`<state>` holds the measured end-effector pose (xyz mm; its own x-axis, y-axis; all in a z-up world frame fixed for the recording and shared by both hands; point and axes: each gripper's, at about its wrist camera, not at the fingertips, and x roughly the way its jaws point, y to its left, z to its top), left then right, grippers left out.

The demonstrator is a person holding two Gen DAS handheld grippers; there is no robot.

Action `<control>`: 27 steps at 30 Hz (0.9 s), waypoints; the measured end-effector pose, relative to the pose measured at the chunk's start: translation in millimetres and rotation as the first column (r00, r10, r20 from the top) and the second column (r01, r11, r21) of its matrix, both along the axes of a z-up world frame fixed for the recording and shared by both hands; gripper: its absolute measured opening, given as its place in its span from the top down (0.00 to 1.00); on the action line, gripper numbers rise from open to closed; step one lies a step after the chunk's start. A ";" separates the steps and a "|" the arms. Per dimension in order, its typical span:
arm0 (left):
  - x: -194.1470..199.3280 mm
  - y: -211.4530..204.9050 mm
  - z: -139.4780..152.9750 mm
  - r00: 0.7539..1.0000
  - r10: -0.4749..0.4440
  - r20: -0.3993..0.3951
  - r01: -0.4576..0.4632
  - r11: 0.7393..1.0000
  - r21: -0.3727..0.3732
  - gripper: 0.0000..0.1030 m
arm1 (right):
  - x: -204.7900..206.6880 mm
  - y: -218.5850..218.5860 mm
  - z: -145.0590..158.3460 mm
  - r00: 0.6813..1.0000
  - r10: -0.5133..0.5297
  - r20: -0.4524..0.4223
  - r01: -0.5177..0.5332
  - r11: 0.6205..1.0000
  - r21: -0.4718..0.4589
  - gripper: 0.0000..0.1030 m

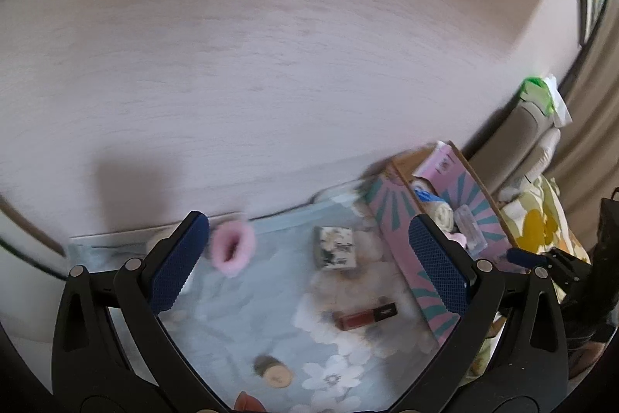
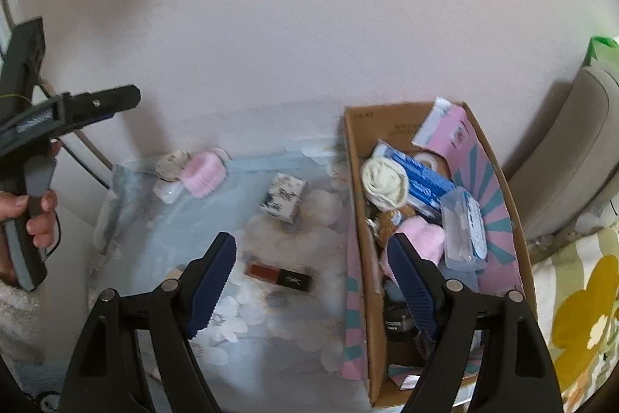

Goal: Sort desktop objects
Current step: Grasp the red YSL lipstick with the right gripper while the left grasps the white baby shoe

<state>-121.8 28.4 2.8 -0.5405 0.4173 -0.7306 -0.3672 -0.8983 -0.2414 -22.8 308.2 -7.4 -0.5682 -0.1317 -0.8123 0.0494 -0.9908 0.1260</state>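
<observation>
Left gripper (image 1: 309,254) open, jaws wide, empty, above floral cloth (image 1: 247,308). Left to right on cloth: pink fuzzy scrunchie (image 1: 232,248) by far edge, wooden disc (image 1: 272,372) near, marbled box (image 1: 334,247), dark lipstick tube (image 1: 367,315), then cardboard box (image 1: 390,215) of sorted items. Right gripper (image 2: 313,283) open, empty, left finger over cloth beside lipstick tube, right finger over cardboard box.
</observation>
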 end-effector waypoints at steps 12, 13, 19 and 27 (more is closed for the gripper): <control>-11.9 -89.0 -1.6 0.980 0.195 -0.042 -0.198 0.978 -0.073 0.00 | 2.2 -43.3 7.2 0.994 0.096 -0.060 -0.096 0.995 -0.005 0.25; -13.6 -91.6 -8.9 0.979 0.201 -0.031 -0.203 0.977 -0.068 0.00 | 1.5 -47.8 -0.4 0.994 0.090 -0.054 -0.090 0.996 -0.002 0.25; -20.2 -93.2 -79.2 0.979 0.202 0.032 -0.198 0.976 -0.088 0.00 | 4.5 -78.8 -72.7 0.997 -0.078 0.023 0.075 0.993 0.095 0.25; -49.5 -90.1 -153.3 0.982 0.181 0.059 -0.172 0.977 -0.127 0.00 | 10.8 -91.8 -149.7 0.973 -0.232 0.010 0.229 0.967 0.109 0.04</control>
